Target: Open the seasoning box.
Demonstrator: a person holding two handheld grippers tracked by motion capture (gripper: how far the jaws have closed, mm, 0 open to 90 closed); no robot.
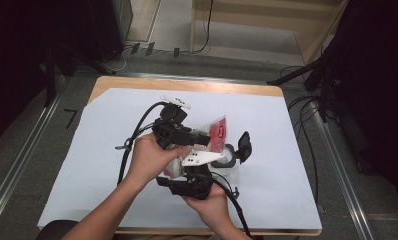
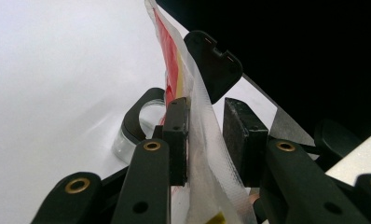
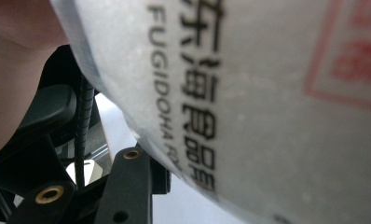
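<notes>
A clear plastic pouch [image 1: 214, 132] with a red label is held upright above the middle of the table. In the left gripper view the pouch [image 2: 207, 154] stands between the jaws of my left gripper [image 2: 204, 135]. One pad touches it and the other stands a little off it, so the gripper is open. My right gripper [image 1: 184, 172] comes from below and is shut on the pouch's lower part. In the right gripper view the pouch [image 3: 267, 93], printed with black letters, lies close over one black finger [image 3: 132, 182]. The other finger is hidden.
A small clear jar [image 1: 226, 159] with a raised black flip lid [image 1: 244, 145] stands just right of the grippers; it sits beyond the left jaws [image 2: 141, 121]. A white sheet [image 1: 87, 165] covers the wooden table. Cables trail from both grippers.
</notes>
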